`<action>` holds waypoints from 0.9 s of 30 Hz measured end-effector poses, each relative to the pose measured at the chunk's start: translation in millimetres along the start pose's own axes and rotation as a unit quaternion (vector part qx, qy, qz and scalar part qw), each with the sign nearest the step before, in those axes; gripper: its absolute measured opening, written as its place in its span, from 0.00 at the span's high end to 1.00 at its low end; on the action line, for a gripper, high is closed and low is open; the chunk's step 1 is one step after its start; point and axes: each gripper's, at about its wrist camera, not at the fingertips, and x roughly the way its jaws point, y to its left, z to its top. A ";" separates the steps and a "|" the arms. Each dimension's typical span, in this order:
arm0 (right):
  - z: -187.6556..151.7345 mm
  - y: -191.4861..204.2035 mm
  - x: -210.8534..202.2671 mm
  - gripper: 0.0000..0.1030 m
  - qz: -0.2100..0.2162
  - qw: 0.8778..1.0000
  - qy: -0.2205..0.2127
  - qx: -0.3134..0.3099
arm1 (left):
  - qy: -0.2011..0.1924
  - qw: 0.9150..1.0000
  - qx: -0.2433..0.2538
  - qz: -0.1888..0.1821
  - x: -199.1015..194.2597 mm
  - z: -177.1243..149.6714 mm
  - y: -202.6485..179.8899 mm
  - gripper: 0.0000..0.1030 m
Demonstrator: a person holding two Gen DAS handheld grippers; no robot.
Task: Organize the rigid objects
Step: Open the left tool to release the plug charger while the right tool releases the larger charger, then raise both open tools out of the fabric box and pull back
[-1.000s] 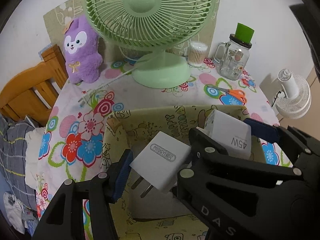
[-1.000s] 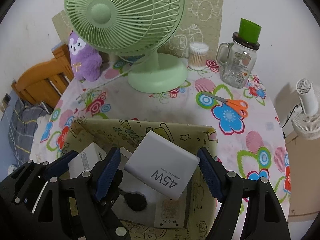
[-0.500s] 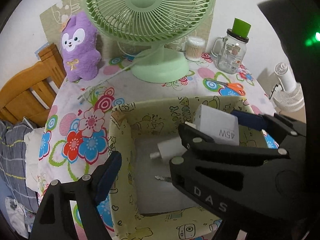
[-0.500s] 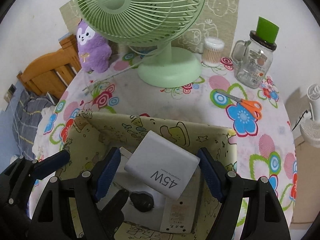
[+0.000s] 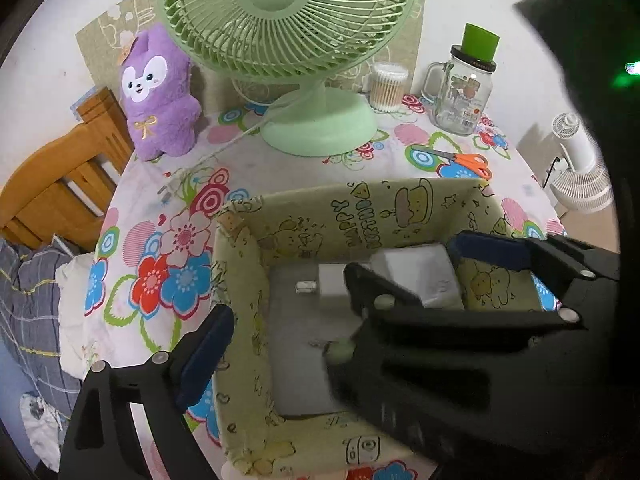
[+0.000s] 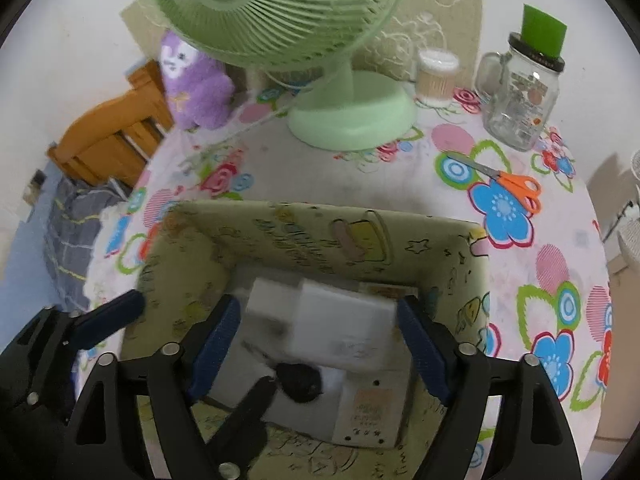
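A yellow-green cartoon-print box (image 5: 304, 224) (image 6: 400, 240) sits on the floral tablecloth. Inside it lie a small white plug charger (image 5: 330, 286) (image 6: 268, 300) and a larger white 45W charger (image 5: 420, 272) (image 6: 340, 320). My left gripper (image 5: 288, 344) is open and empty, its left finger outside the box's left wall. My right gripper (image 6: 320, 340) is open above the box, its blue pads either side of the blurred 45W charger, apart from it. A white device and a black round object (image 6: 300, 380) lie deeper in the box.
A green desk fan (image 5: 316, 120) stands behind the box. A purple plush (image 5: 160, 96) is at the back left, a cotton-swab jar (image 5: 388, 88) and a glass mug jar (image 5: 464, 92) at the back right. Orange scissors (image 6: 512, 184) lie right of the fan. A wooden chair (image 5: 60, 184) is left.
My left gripper opened and dropped the small plug charger into the box, then drew back. My right gripper opened and the 45W charger fell into the box.
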 end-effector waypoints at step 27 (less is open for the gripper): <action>-39.7 -0.8 -87.4 0.05 -0.051 0.997 -0.029 0.039 | -0.042 0.999 0.023 0.006 -68.7 -27.0 -28.6 0.09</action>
